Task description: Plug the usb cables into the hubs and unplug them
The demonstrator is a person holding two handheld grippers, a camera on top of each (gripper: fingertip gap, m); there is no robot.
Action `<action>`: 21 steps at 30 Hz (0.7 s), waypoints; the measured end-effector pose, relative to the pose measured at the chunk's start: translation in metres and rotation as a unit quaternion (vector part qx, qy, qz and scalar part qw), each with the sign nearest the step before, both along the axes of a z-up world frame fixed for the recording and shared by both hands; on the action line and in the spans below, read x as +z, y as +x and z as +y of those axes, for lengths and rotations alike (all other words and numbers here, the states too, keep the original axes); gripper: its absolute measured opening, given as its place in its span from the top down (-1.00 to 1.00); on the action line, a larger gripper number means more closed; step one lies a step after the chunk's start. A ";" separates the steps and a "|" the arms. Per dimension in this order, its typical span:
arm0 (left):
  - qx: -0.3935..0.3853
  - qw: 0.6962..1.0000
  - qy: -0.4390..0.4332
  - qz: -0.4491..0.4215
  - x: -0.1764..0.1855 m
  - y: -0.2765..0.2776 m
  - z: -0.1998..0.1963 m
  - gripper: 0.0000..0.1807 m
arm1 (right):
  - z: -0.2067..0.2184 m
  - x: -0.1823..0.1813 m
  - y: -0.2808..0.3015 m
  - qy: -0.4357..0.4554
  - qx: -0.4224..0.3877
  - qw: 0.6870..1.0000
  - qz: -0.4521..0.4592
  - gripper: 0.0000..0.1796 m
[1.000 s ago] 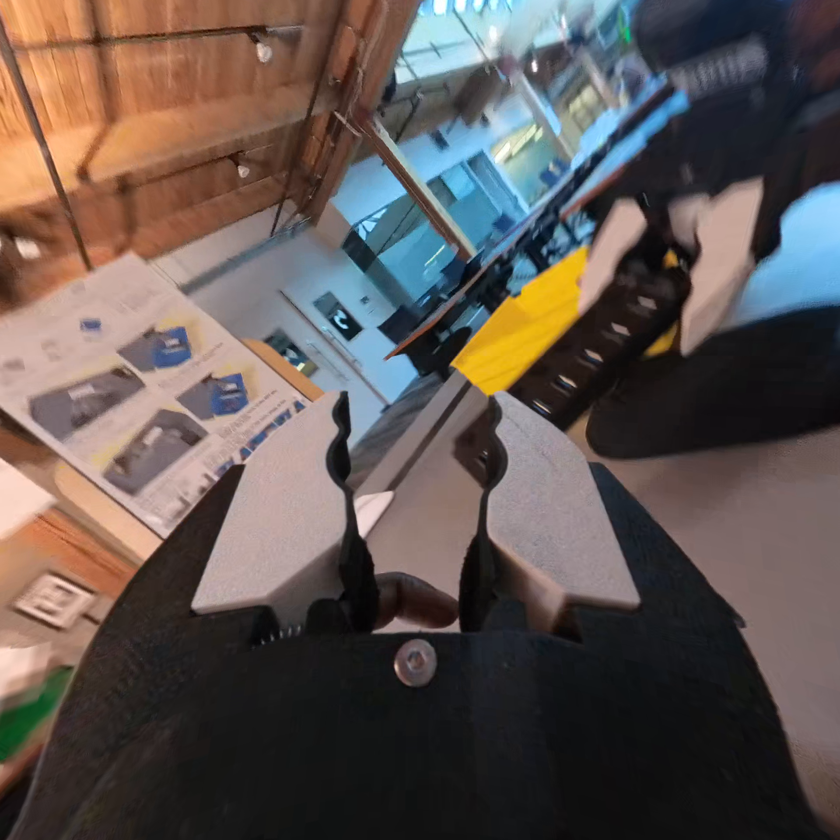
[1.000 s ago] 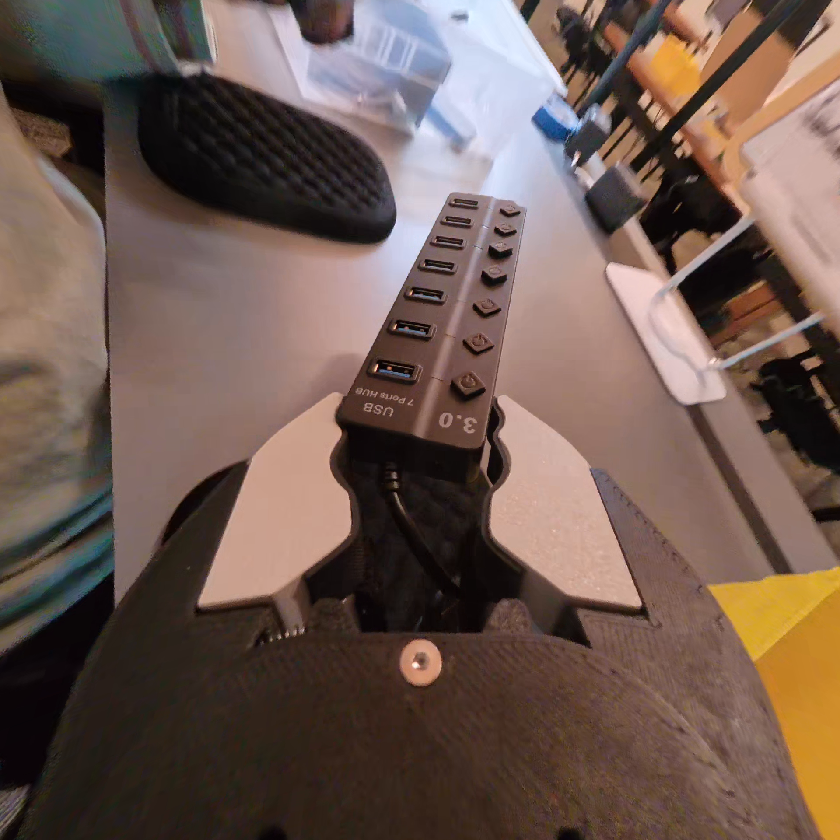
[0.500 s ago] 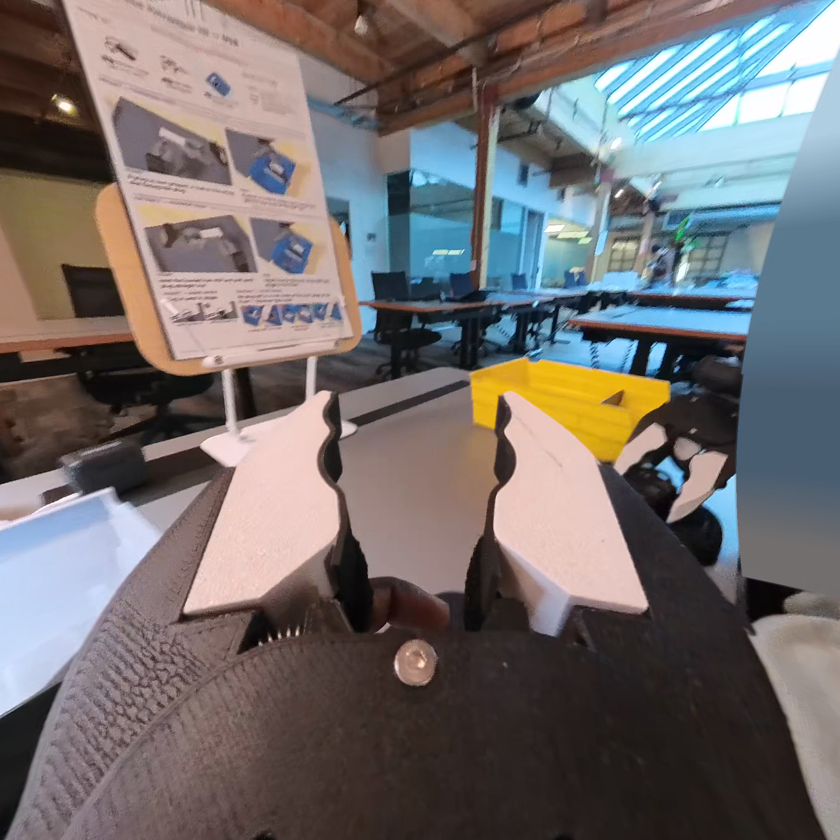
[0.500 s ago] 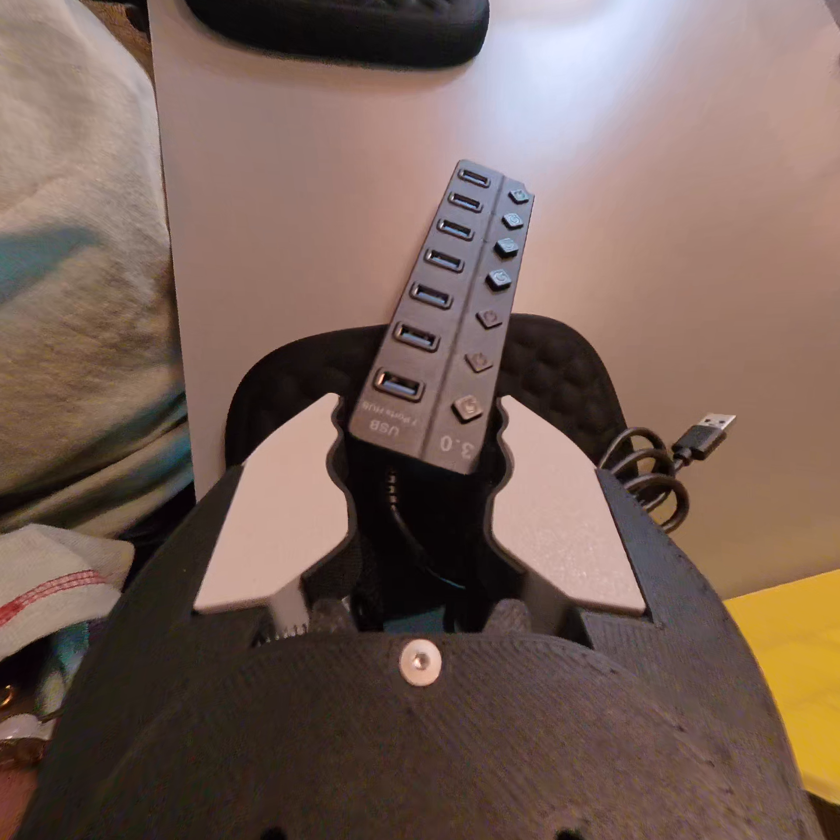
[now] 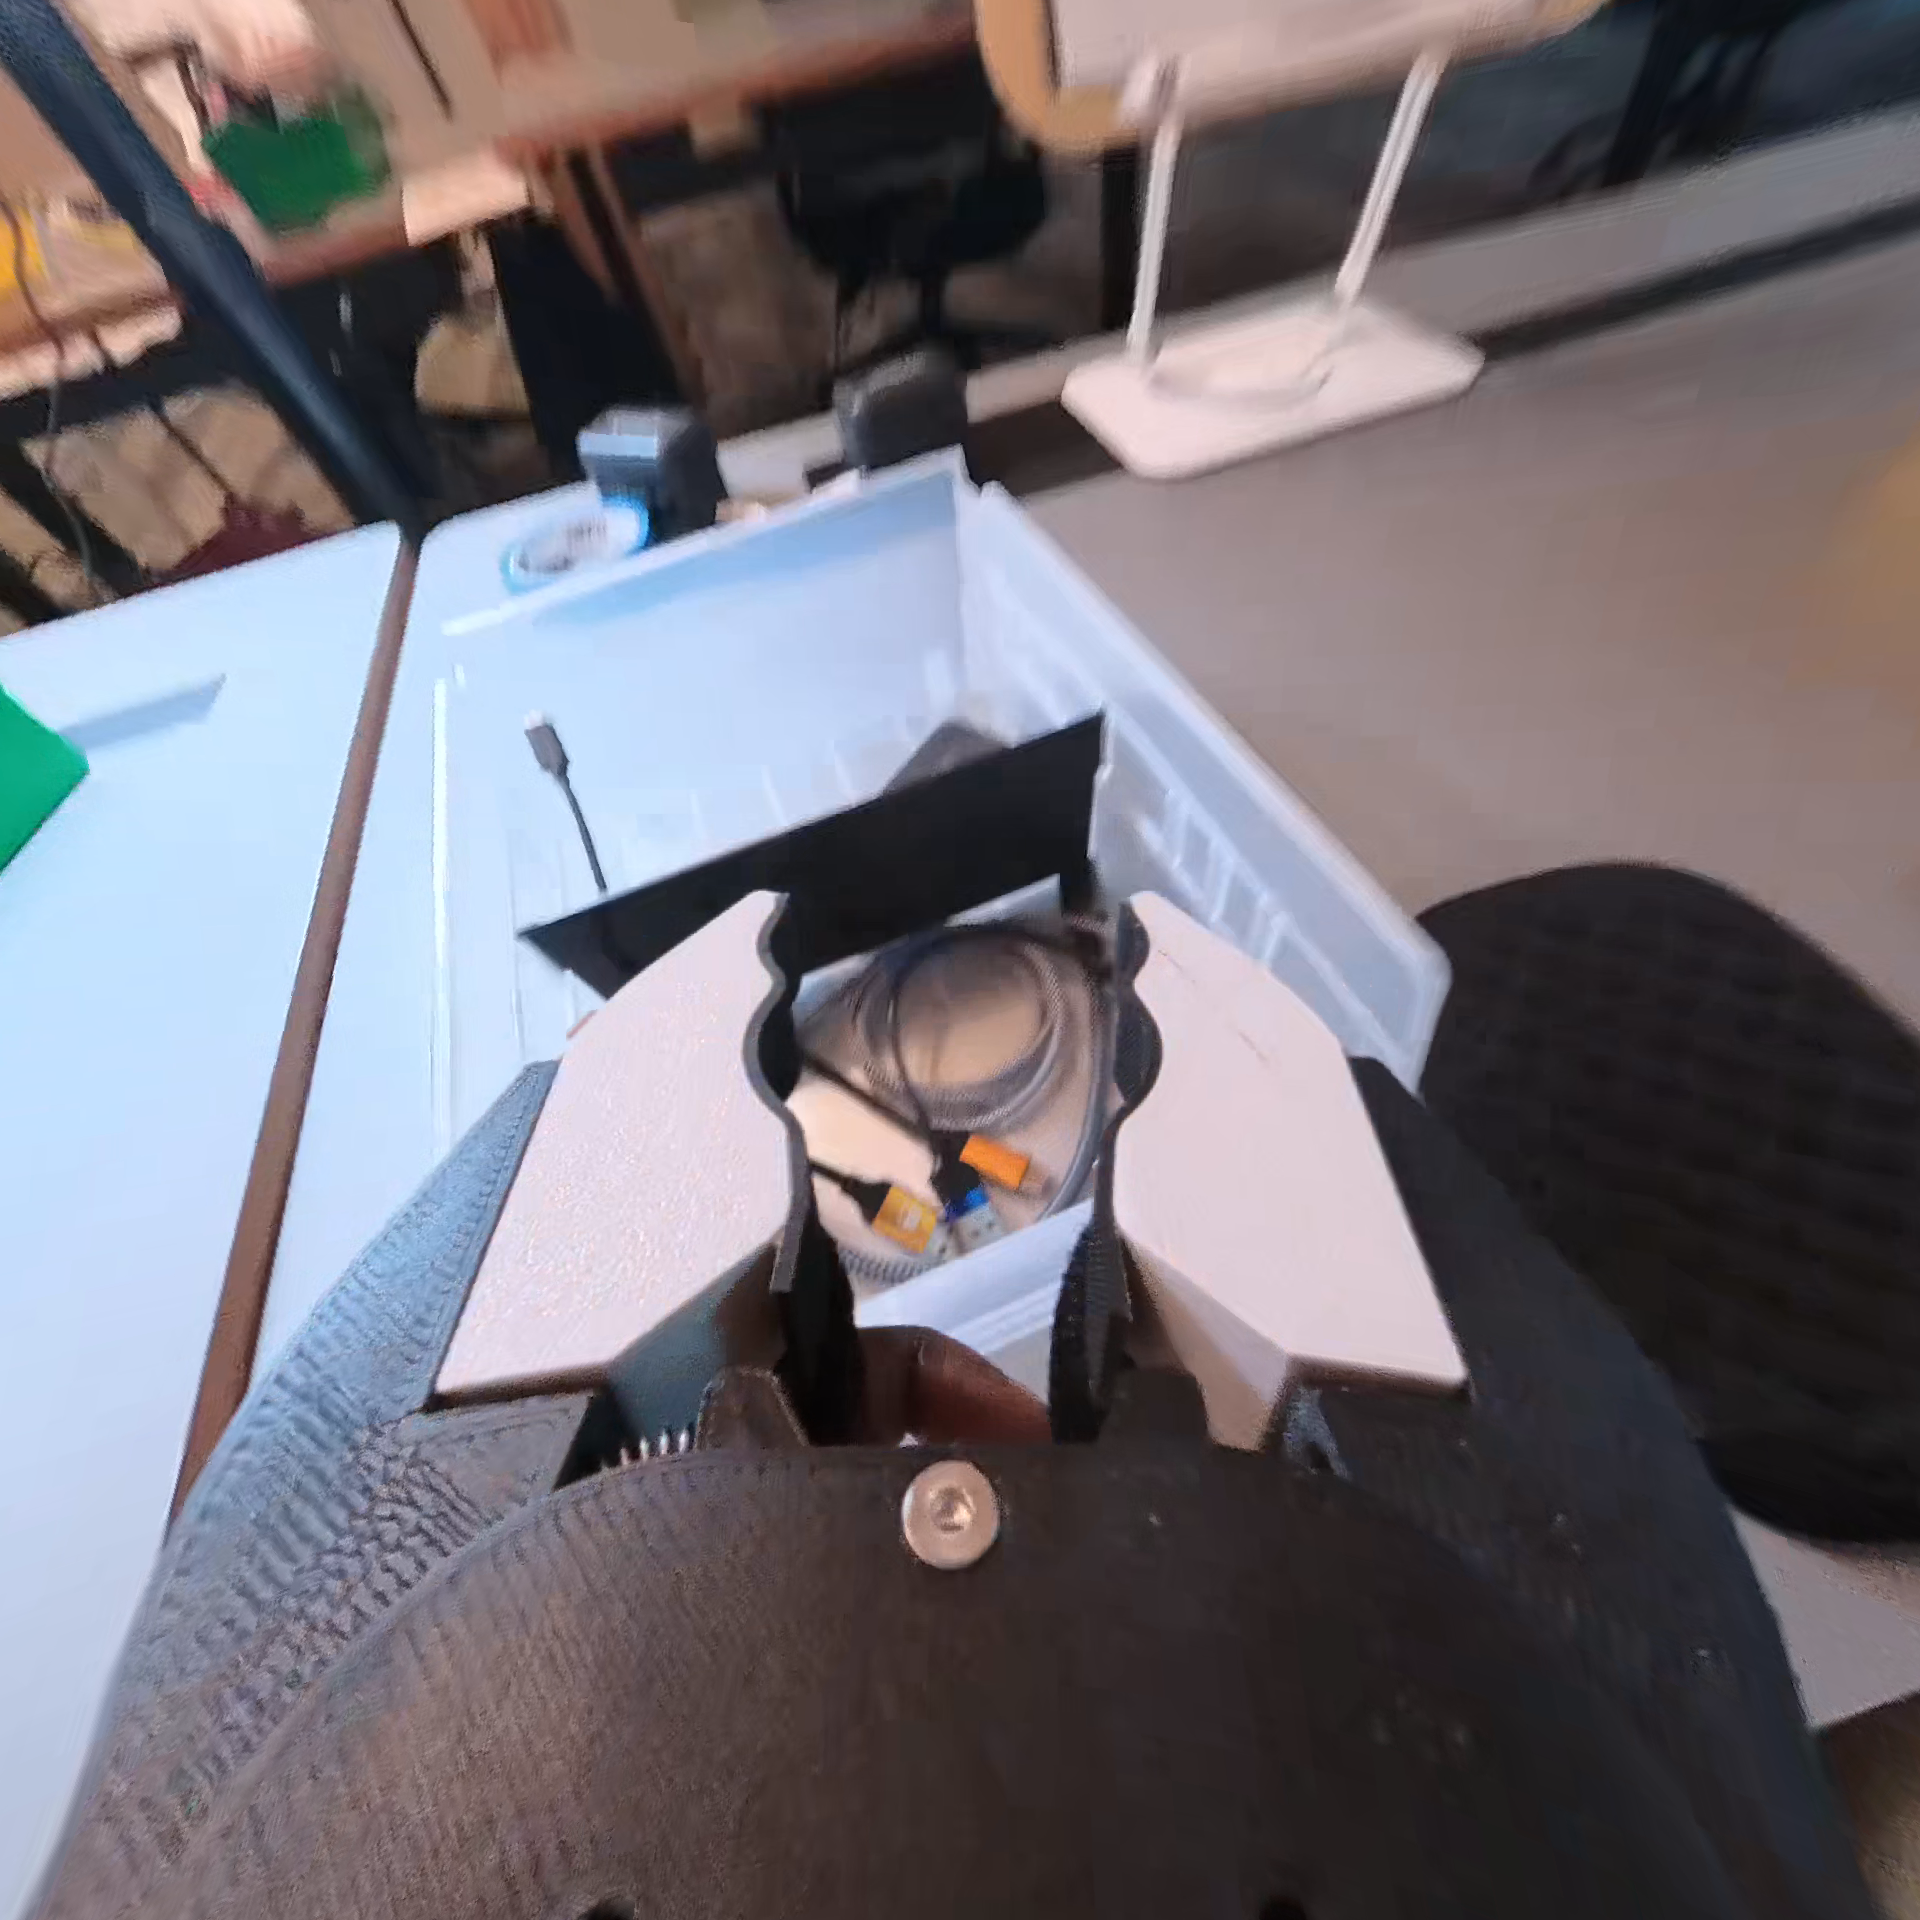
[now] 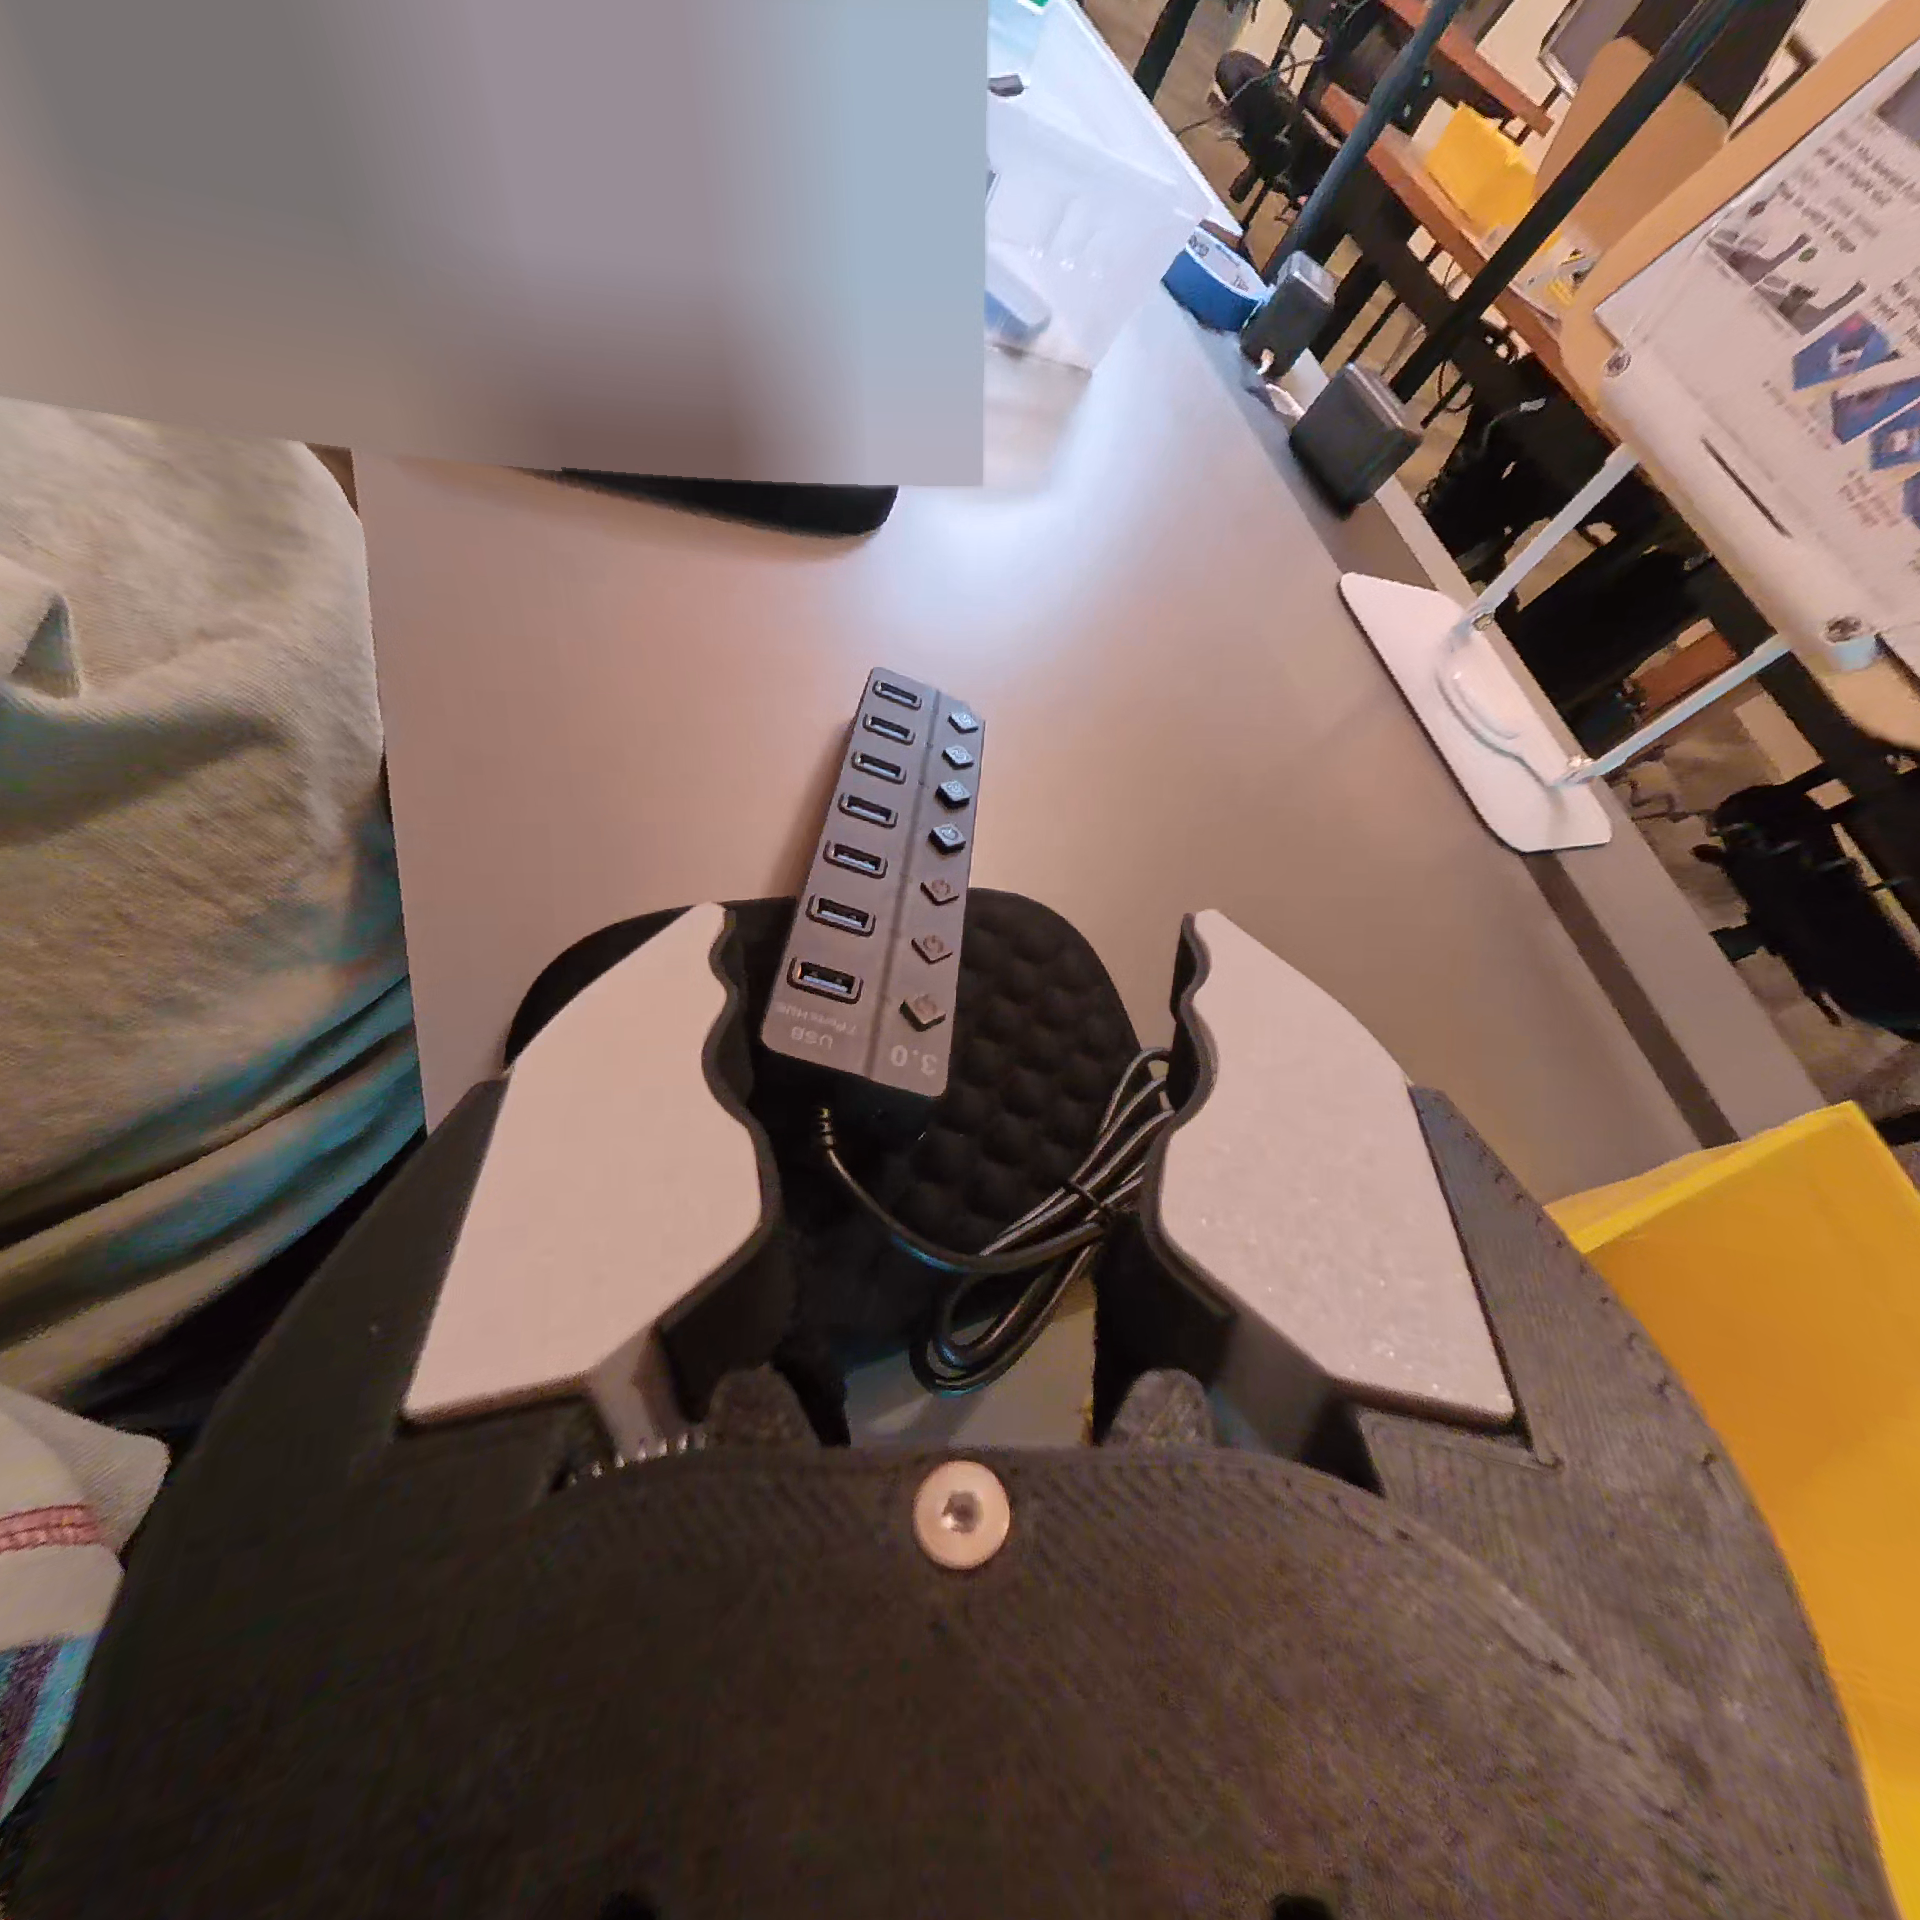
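Observation:
A black USB hub (image 6: 883, 873) with a row of ports and buttons lies with its near end on a black padded mat (image 6: 1029, 1081) and its far end on the grey table (image 6: 1143, 644). Its thin black cable (image 6: 1049, 1226) coils between my fingers. My right gripper (image 6: 953, 916) is open wide around the hub's near end and holds nothing. My left gripper (image 5: 945, 935) is open and empty. It hovers over a clear plastic bin (image 5: 1247, 831) that holds coiled USB cables (image 5: 966, 1029) with orange and blue plugs (image 5: 992, 1158).
A black divider (image 5: 831, 873) crosses the bin, with one loose cable (image 5: 566, 790) beyond it. A second black mat (image 5: 1683, 1143) lies right of the bin. A yellow bin (image 6: 1745, 1299), a white sign stand (image 6: 1455, 707), small black boxes (image 6: 1351, 431) and a person's sleeve (image 6: 177, 779) are around.
My right gripper has opened and let go of the hub, which now rests on the mat. My left gripper has swung down from facing the room to over the cable bin.

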State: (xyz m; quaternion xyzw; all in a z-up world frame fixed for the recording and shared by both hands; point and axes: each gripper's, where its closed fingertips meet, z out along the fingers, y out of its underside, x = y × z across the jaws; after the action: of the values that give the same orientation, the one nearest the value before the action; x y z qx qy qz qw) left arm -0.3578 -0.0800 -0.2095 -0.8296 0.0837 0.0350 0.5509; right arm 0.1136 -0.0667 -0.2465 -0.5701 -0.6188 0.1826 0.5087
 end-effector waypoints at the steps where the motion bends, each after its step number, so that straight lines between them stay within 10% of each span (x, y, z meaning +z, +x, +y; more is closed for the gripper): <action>1: 0.010 1.000 -0.022 0.012 -0.010 -0.004 0.003 0.42 | 0.000 0.001 -0.001 0.004 0.001 1.000 -0.002 0.12; 17: 0.011 0.937 -0.348 0.036 -0.124 -0.032 0.034 0.73 | 0.006 -0.009 -0.008 0.016 -0.016 0.998 -0.052 0.13; 21: 0.033 0.956 -0.287 0.048 -0.115 -0.034 0.046 0.92 | 0.008 -0.010 -0.005 0.019 -0.028 0.997 -0.066 0.14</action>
State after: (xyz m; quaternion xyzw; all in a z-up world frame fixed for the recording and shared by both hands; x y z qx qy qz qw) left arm -0.3917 -0.0340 -0.3243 -0.9524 0.0892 0.0679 0.2836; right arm 0.1091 -0.0583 -0.2564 -0.5879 -0.6386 0.1184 0.4822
